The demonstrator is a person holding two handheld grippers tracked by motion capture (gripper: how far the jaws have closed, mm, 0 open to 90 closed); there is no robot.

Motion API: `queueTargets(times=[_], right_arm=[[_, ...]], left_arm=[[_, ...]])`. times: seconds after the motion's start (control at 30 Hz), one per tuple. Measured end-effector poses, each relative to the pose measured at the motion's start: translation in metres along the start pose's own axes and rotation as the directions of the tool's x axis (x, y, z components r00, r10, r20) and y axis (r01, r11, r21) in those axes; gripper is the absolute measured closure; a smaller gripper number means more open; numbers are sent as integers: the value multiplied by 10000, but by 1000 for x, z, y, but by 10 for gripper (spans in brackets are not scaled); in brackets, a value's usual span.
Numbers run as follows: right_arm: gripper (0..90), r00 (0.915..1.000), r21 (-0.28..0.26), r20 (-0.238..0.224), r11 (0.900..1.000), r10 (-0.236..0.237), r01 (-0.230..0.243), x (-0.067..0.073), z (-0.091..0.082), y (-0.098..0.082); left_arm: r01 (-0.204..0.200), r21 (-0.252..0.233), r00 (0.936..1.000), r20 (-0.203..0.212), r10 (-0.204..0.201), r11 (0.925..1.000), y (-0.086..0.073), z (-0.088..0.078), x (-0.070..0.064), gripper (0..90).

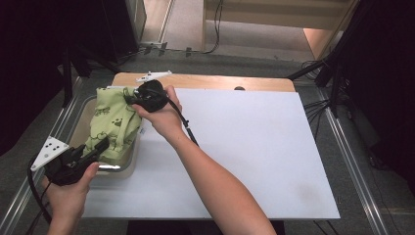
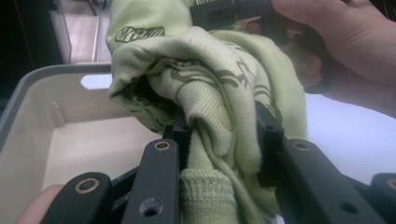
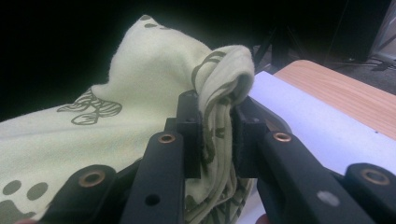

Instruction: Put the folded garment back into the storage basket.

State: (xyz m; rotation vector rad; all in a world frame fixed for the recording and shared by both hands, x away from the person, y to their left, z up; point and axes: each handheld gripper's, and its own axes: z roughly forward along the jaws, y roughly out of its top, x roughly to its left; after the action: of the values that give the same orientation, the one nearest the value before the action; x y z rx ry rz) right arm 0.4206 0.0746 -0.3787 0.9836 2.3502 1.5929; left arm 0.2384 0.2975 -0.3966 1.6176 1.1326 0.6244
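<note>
Garment [image 1: 113, 125]: pale green fabric; dark olive printed motifs, including paw prints and outlined figures; ribbed cuff in the same green.
Bin [image 2: 42, 135]: grey rim, cream interior; located at the left edge of the worktop.
Worktop [image 1: 254, 152]: white surface sheet; light wood strip along the far edge.
Left hand-held gripper [image 2: 223, 135]: black jaws with brass-coloured rivets; grey three-cornered plate with black dots.
Right hand-held gripper [image 3: 215, 123]: black jaws, brass-coloured rivets; black cable.
Floor [image 1: 342, 161]: grey carpet, metal rails.
</note>
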Motion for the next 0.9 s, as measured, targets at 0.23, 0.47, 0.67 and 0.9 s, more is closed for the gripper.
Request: queueTargets(times=[0.23, 0.47, 0.67, 0.9], right_arm=[[741, 9999, 172, -123, 9998, -42, 44, 6, 18, 0], [741, 9997, 242, -257, 9997, 45, -39, 11, 36, -4], [741, 9995, 350, -259, 9992, 181, -172, 10, 47, -10], [741, 9997, 335, -158, 9993, 190, -185, 6, 51, -9]], left_arm=[[193, 111, 9997, -136, -192, 9998, -5, -4, 13, 684], [468, 277, 9986, -259, -460, 9985, -13, -7, 26, 683], [586, 370, 9979, -291, -575, 9976, -16, -3, 32, 683], [669, 504, 9975, -256, -657, 9965, -15, 3, 35, 682]])
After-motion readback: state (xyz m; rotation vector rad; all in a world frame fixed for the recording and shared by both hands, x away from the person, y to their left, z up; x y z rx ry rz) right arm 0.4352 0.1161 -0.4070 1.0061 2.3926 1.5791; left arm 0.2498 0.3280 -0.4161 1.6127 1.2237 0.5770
